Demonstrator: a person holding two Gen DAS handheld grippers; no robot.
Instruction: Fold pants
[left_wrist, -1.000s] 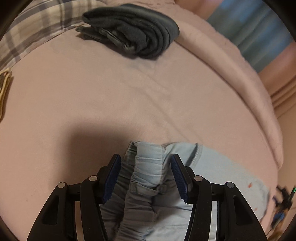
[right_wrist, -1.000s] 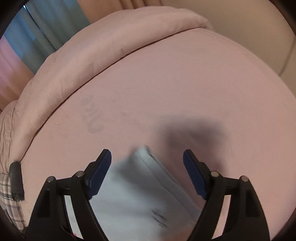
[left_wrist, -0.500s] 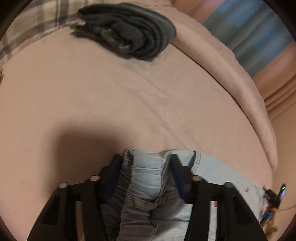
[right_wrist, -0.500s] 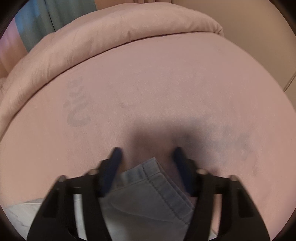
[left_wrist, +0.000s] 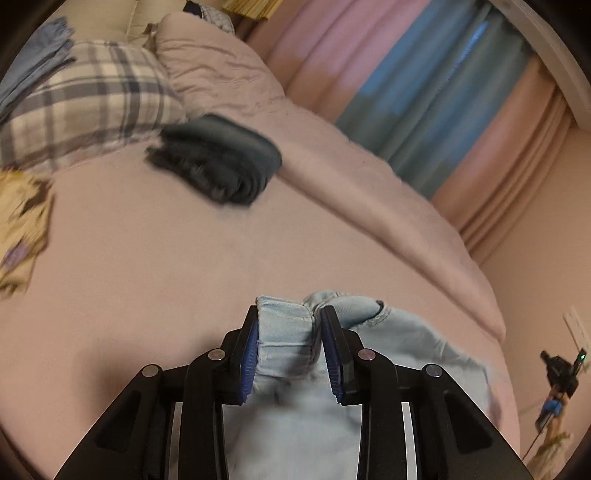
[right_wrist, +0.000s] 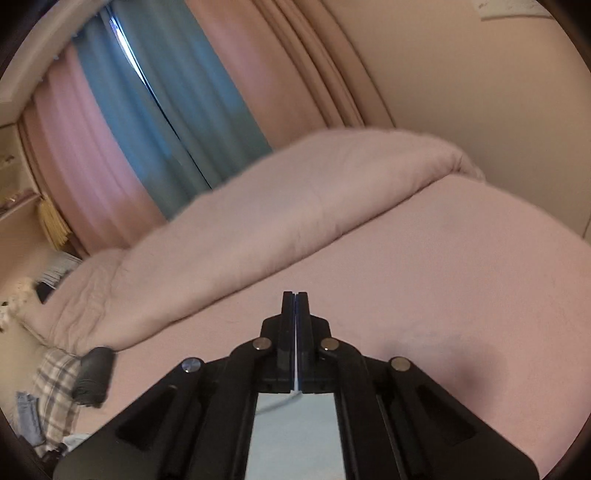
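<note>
Pants (left_wrist: 284, 328) of light blue denim are now pinched in both of my tools. The left hand-held gripper (left_wrist: 288, 350) presses its blue pads (left_wrist: 248, 360) on a thick bunch of the waistband, which stands up between them. The right hand-held gripper (right_wrist: 296, 332) has its fingers pressed almost fully together, with only a thin pale edge of cloth in the slit, and more pale blue cloth shows below, between its arms. One second ago both were spread wide around the fabric, and half a second ago they were narrowing; now both have closed. Both views also tilted up, so the curtains (left_wrist: 424, 110) fill much more of the picture. I judge that the grasp is finished and the lift has begun, so the garment can be carried over for a fold.

In the left view, the rest of the garment spreads away to the right and toward me over the pink bed (left_wrist: 147, 258). The long axis seems to run from the left tool to the right one, waist end at the left. I cannot tell which part the right tool holds.

Further out on the bed lie a folded dark garment (left_wrist: 218, 162), a plaid pillow (left_wrist: 81, 107) and the rolled pink duvet (right_wrist: 295, 199).
</note>
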